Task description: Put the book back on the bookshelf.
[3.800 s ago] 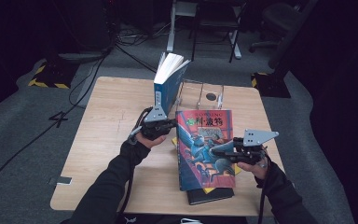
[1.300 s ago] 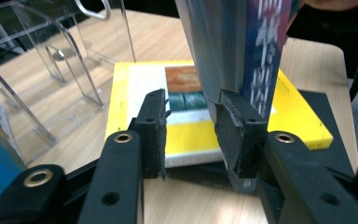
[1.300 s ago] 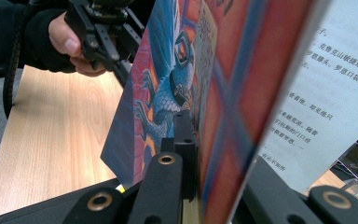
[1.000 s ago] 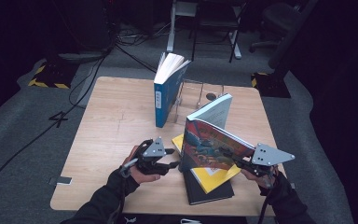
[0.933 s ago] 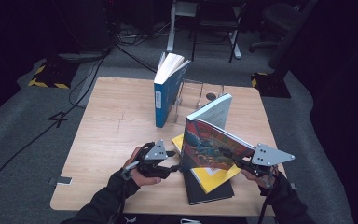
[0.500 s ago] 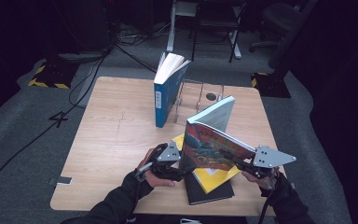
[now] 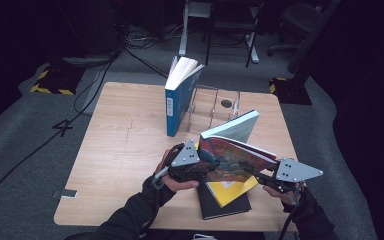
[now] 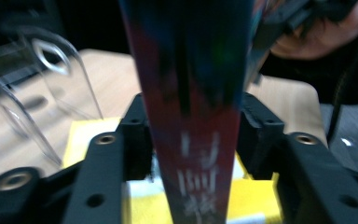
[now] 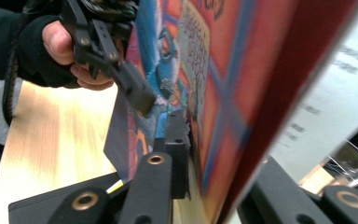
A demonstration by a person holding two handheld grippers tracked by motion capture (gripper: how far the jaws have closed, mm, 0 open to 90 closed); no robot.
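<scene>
Between us, the colourful book (image 7: pixel 230 157) tilts left to right: left tongs (image 7: pixel 202 167) straddle its spine, just closing; right tongs (image 7: pixel 252 172) grip its right edge.

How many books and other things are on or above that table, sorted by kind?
Books: 4, namely blue book, colourful book, yellow book, black book
Clear stand: 1
Tongs: 2, namely left tongs, right tongs
Total: 7

The colourful book's (image 8: pixel 191 116) spine lettering is blurred, its top cut off.
</scene>
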